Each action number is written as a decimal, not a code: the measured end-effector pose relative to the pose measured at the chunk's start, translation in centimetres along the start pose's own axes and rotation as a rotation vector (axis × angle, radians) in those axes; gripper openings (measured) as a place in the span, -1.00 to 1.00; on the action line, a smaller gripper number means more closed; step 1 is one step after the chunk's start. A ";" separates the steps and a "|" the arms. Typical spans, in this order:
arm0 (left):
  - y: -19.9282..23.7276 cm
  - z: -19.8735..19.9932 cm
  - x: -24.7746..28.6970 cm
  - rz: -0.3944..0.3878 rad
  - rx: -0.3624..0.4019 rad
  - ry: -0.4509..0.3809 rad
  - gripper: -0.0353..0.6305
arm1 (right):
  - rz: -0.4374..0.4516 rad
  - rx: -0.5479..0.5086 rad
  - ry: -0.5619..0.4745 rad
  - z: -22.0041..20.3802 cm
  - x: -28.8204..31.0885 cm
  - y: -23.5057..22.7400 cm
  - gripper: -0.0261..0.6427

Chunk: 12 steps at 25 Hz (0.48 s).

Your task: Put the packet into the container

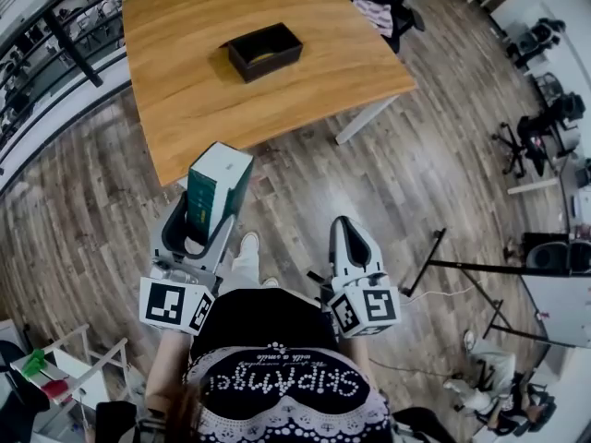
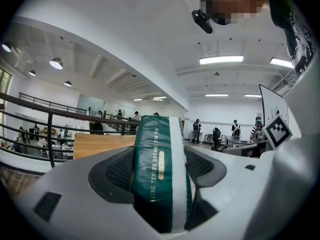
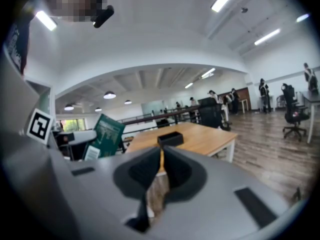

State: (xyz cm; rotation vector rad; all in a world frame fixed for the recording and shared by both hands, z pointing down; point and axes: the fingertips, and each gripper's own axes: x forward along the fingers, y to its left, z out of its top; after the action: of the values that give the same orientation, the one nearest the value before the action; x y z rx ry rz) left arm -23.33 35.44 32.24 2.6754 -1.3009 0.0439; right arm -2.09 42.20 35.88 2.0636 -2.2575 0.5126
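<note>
A green and white packet [image 1: 218,185] stands upright between the jaws of my left gripper [image 1: 197,224], which is shut on it, held above the floor short of the table. Up close in the left gripper view the packet [image 2: 161,171] fills the gap between both pads. The black open container [image 1: 264,50] sits on the wooden table [image 1: 185,100], far ahead of both grippers; it shows small in the right gripper view as the container [image 3: 170,137]. My right gripper [image 1: 351,245] is shut with nothing in it, level with the left one. The packet [image 3: 106,133] also shows at left there.
The table stands on white legs [image 1: 367,120] over a wood plank floor. A dark railing [image 1: 65,40] runs along the left. Office chairs [image 1: 517,146] and black stands [image 1: 480,268] are at the right. A white rack [image 1: 55,377] is at lower left.
</note>
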 end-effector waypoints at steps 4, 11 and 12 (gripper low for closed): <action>2.5 0.4 2.2 -0.018 -0.003 0.002 0.14 | -0.016 0.006 0.005 0.3 2.9 0.4 -0.80; 5.1 0.7 4.7 -0.050 -0.018 0.010 0.14 | -0.055 0.026 0.009 0.6 5.6 0.5 -0.80; 5.3 0.6 4.9 -0.051 -0.024 0.012 0.14 | -0.055 0.026 0.013 0.6 5.8 0.6 -0.80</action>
State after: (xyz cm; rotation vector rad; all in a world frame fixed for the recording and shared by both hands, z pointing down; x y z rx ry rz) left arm -24.46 28.30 32.82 2.6828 -1.2216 0.0373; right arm -3.20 36.45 36.64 2.1211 -2.1917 0.5529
